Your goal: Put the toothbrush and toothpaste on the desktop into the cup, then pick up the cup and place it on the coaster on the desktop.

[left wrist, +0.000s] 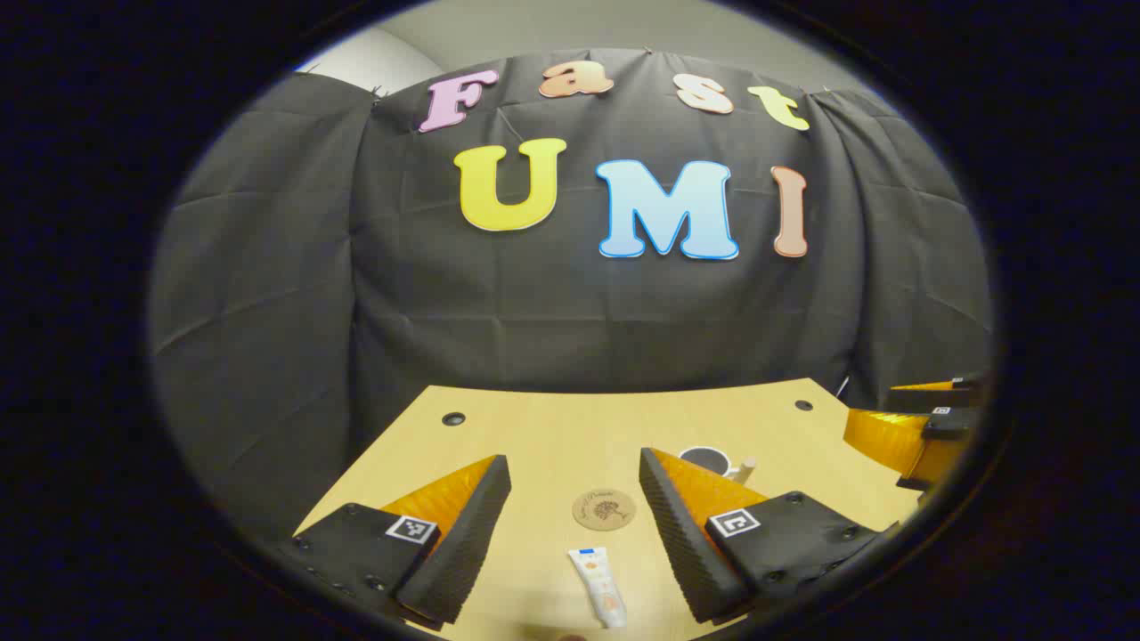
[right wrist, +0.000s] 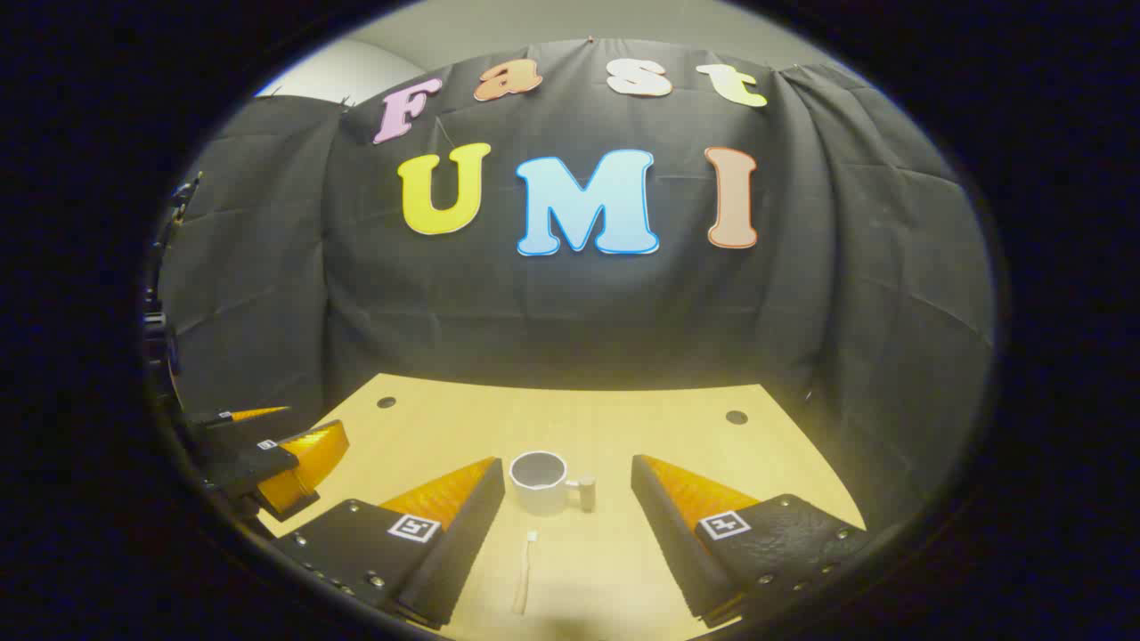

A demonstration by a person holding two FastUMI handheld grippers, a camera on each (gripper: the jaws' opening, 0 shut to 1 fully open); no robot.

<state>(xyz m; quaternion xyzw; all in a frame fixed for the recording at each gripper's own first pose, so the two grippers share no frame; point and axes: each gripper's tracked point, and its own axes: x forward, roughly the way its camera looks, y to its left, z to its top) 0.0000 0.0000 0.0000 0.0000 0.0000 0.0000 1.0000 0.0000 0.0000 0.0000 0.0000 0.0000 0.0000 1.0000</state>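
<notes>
In the left gripper view, a white toothpaste tube [left wrist: 598, 586] lies on the wooden desktop [left wrist: 552, 445] between the fingers of my open left gripper [left wrist: 574, 476]. Just beyond it is a round cork coaster [left wrist: 604, 509]. The cup [left wrist: 708, 460] peeks out behind the right finger. In the right gripper view, a white cup [right wrist: 540, 482] with a handle stands ahead of my open right gripper [right wrist: 568, 476]. A pale toothbrush [right wrist: 525, 570] lies on the desk between its fingers. Both grippers hover above the desk, holding nothing.
The right gripper [left wrist: 917, 427] shows at the right edge of the left gripper view; the left gripper [right wrist: 267, 458] at the left edge of the right gripper view. Black cloth walls close the desk on all sides. Two small dark holes [left wrist: 453, 418] mark the desk's far corners.
</notes>
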